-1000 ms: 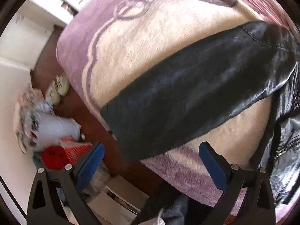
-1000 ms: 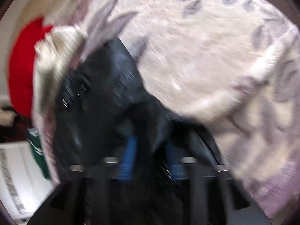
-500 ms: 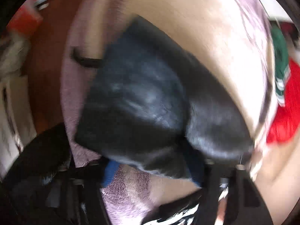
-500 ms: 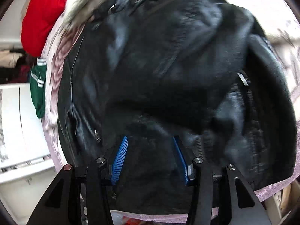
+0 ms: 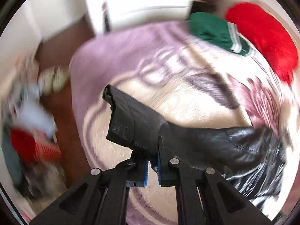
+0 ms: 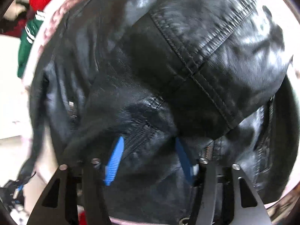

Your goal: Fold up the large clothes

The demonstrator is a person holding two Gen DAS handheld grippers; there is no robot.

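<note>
Leather sleeve (image 5: 135,125) end in left gripper (image 5: 152,161), above blanket (image 5: 105,60) edge.

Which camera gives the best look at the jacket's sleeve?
The left wrist view: the sleeve runs whole from cuff to shoulder, pinched in the left gripper. The right wrist view shows the jacket bunched, no clear sleeve.

Daylight was bright and soft in both views; the white wall (image 5: 142,1) in the left wrist view was blown out; motion blur smeared the purple blanket (image 5: 116,60) and the floor clutter (image 5: 28,116), while the black leather sleeve (image 5: 135,123) stayed fairly sharp; pale glare streaked the leather jacket (image 6: 215,43) in the right wrist view; fisheye bending and dark vignetting ringed both pictures
</note>
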